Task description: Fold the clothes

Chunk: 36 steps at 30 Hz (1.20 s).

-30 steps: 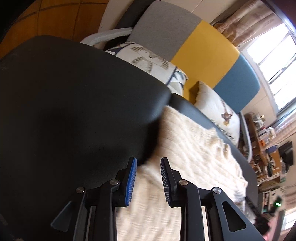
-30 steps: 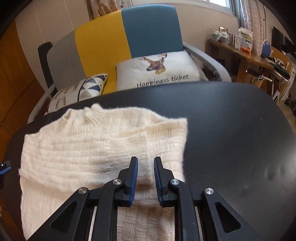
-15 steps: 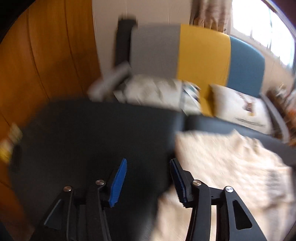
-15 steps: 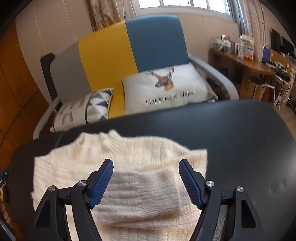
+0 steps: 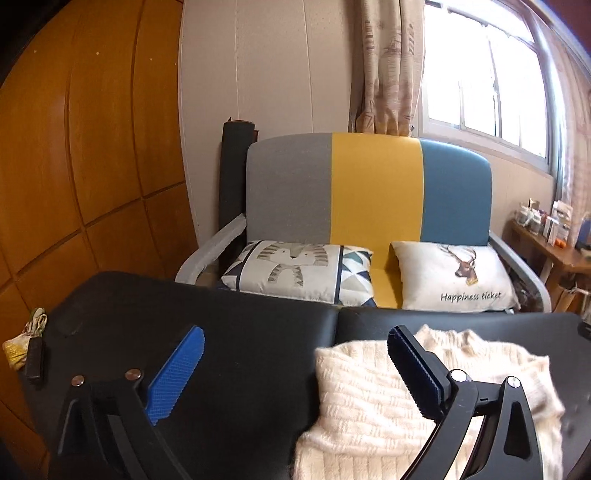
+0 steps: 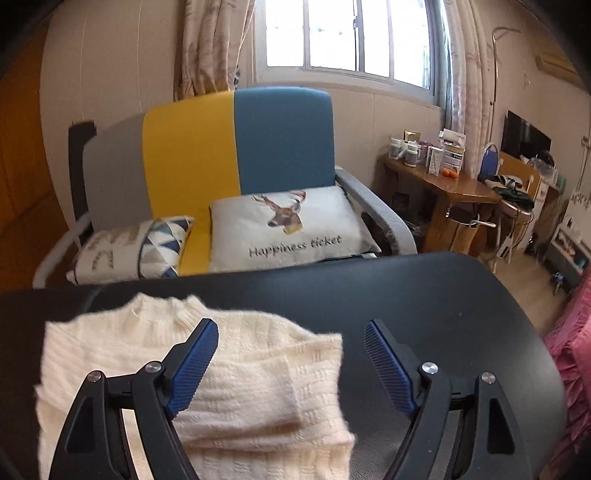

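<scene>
Cream knitwear lies on the black padded table (image 5: 258, 343): a ribbed sweater (image 5: 369, 402), its collar toward the sofa, with a sleeve (image 6: 266, 398) folded across its body in the right wrist view. The sweater sits on the table's right half as the left camera sees it, and toward the left in the right camera's view.

The left gripper (image 5: 295, 373) hangs above the table with its blue-padded fingers spread wide, holding nothing; its left finger is over bare black surface and its right finger is over the sweater's near-left part. The right gripper (image 6: 291, 365) is likewise spread wide and empty, its left finger over the folded sleeve and its right finger over bare table beside the sweater's right edge. Whether either gripper touches the fabric cannot be told.

Behind the table stands a sofa (image 5: 373, 192) with a grey, yellow and blue back. On its seat rest two cushions: a patterned cushion (image 5: 295, 269) with triangles on the left and a deer cushion (image 6: 288, 229) lettered "Happiness ticket" on the right. A window (image 6: 347, 33) with curtains is behind the sofa. A wooden desk (image 6: 443, 184) crowded with small items stands to the right. At the table's far left edge, a small bundle of cloth (image 5: 22, 339) hangs beside a dark block.
</scene>
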### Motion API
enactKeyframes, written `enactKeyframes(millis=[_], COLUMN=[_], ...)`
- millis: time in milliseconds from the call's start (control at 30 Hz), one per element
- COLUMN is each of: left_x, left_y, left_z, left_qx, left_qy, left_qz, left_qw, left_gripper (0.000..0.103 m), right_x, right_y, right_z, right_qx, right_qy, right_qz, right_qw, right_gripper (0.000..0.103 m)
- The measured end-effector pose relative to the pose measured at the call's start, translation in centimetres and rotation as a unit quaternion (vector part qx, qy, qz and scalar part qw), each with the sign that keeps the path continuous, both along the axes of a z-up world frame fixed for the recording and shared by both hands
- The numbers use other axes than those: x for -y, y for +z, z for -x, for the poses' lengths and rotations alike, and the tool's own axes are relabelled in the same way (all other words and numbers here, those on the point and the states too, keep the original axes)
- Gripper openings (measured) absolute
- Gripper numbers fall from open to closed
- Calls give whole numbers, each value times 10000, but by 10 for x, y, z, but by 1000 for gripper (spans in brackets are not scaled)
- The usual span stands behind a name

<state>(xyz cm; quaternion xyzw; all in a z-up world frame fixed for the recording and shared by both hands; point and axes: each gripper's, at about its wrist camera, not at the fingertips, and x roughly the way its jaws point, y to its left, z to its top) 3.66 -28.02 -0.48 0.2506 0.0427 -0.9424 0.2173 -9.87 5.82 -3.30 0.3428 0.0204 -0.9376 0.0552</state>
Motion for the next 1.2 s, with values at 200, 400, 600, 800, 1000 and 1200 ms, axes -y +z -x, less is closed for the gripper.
enactKeyframes(millis=[200, 400, 600, 800, 1000, 1200], left_x=[13, 84, 120, 101, 104, 92], left_y=[-38, -75, -96, -130, -152, -160], left_z=[1, 25, 65, 115, 124, 137], left_qx=[510, 968, 1259, 2010, 2157, 2219], left_qy=[-397, -403, -508, -1024, -1036, -1208], left_qz=[-415, -2291, -3354, -3325, -3683, -3689], left_qw=[9970, 9677, 9322, 9157, 8984, 8944], left_gripper=[101, 101, 101, 101, 100, 74], right_x=[13, 10, 9, 4, 3, 30], right_y=[-28, -65, -81, -85, -89, -90], right_z=[-18, 11, 34, 48, 62, 66], right_qx=[507, 1732, 2121, 2160, 2141, 2110], right_qy=[802, 1235, 1387, 1447, 1395, 1615], right_qz=[99, 969, 965, 1039, 946, 690], right_qw=[9954, 9723, 9625, 9600, 9621, 9616], right_gripper=[84, 83, 83, 83, 83, 83])
